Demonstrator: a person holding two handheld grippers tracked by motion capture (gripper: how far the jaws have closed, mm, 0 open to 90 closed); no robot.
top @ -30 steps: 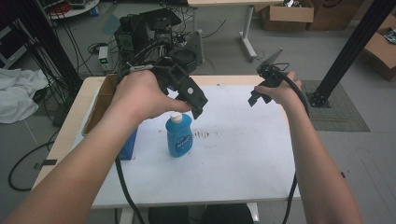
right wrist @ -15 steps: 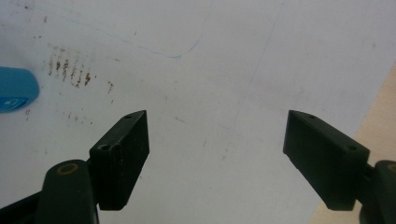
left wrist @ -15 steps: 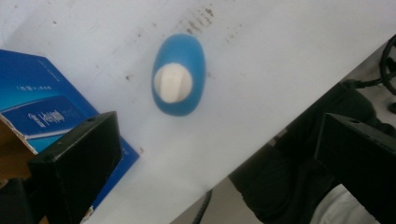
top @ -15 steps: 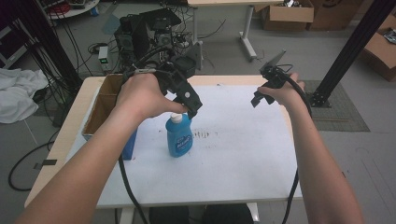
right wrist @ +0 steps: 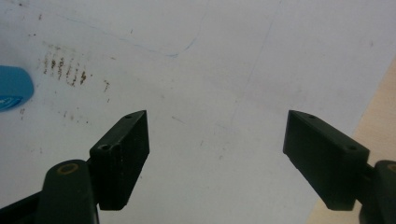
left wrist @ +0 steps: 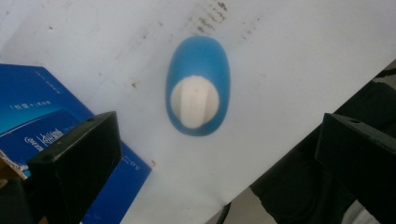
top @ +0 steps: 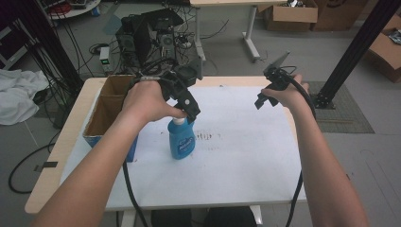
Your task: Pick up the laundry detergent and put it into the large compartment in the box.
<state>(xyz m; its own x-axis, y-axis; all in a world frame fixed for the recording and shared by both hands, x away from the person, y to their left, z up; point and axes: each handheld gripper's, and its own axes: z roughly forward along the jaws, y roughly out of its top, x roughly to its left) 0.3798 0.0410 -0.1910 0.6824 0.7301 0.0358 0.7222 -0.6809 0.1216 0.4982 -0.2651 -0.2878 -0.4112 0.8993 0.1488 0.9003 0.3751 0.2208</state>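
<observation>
A blue bottle with a white cap stands upright on the white table top, left of the middle. My left gripper hovers just over the cap, pointing down. In the left gripper view the bottle shows from above, between and beyond the jaws of the left gripper, which stand wide apart and touch nothing. My right gripper hangs in the air over the far right of the table. The right gripper is open over bare table, with the bottle at that view's left edge.
An open cardboard box with a blue printed side stands at the table's left edge, close beside the bottle. Dark smudges mark the table top. Beyond the far edge are black equipment and cables.
My left gripper has sunk a little toward the bottle cap. The right hand has barely drifted. The bottle has not moved.
</observation>
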